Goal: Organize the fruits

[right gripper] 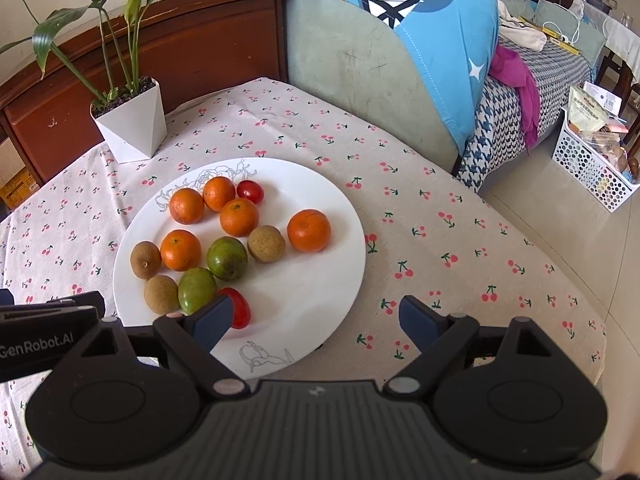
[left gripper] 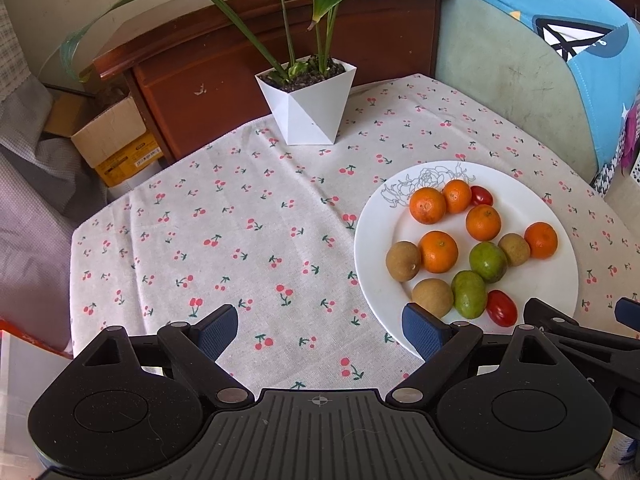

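A white plate (left gripper: 552,292) (right gripper: 312,280) on the cherry-print tablecloth holds several small oranges (left gripper: 438,251) (right gripper: 309,230), three brown longans (left gripper: 403,261) (right gripper: 266,243), two green fruits (left gripper: 469,294) (right gripper: 227,258) and two cherry tomatoes (left gripper: 501,308) (right gripper: 250,191). My left gripper (left gripper: 320,330) is open and empty, above the cloth left of the plate, its right finger over the plate's near rim. My right gripper (right gripper: 316,322) is open and empty over the plate's near edge, its left finger just in front of a tomato (right gripper: 240,310).
A white potted plant (left gripper: 306,102) (right gripper: 132,124) stands at the back of the table. A wooden headboard (left gripper: 240,64) and a green sofa (right gripper: 360,68) lie behind. The table edge drops off at right (right gripper: 560,272); a white basket (right gripper: 592,168) sits on the floor.
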